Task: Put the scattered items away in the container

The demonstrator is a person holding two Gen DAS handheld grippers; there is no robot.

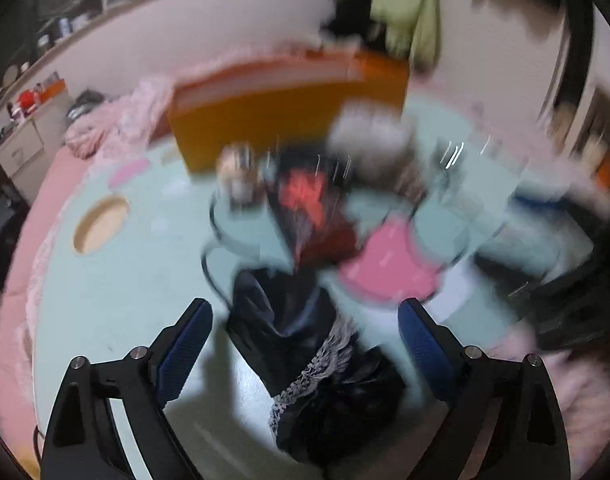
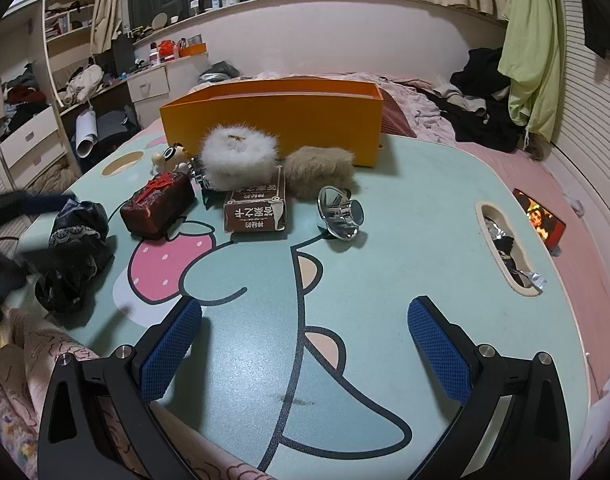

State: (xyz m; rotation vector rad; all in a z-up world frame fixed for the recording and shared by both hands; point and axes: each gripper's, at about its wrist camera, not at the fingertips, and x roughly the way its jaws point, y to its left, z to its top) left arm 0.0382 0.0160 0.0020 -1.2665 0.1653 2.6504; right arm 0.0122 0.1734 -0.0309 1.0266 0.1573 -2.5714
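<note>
- Although the left wrist view is heavily motion-blurred, we can make out the left gripper (image 1: 305, 344) with its jaws spread wide and nothing between the pads; a dark crumpled cloth with lace trim (image 1: 305, 360) lies directly ahead of and between the fingers, apparently not gripped.
- Further ahead in that view, beyond the cloth, we see the orange box (image 1: 273, 120); items in between are too smeared to identify.
- In the right wrist view, the right gripper (image 2: 305, 344) is released, jaws wide, over bare tabletop (image 2: 405, 240) with nothing held.
- Ahead and to its left: the dark cloth, then a red-brown block (image 2: 157, 204).
- Straight ahead: a brown carton (image 2: 255, 208), a white fluffy piece (image 2: 237, 156) partly on it, a tan fluffy piece (image 2: 319, 170) beside it, and a shiny metal fitting (image 2: 341, 212).
- A small figurine (image 2: 171, 160) stands near the box front.
- Progress, our judgement: every item we can see sits on the table outside the box; its interior is hidden. Task looks barely begun, cloth likely first.
</note>
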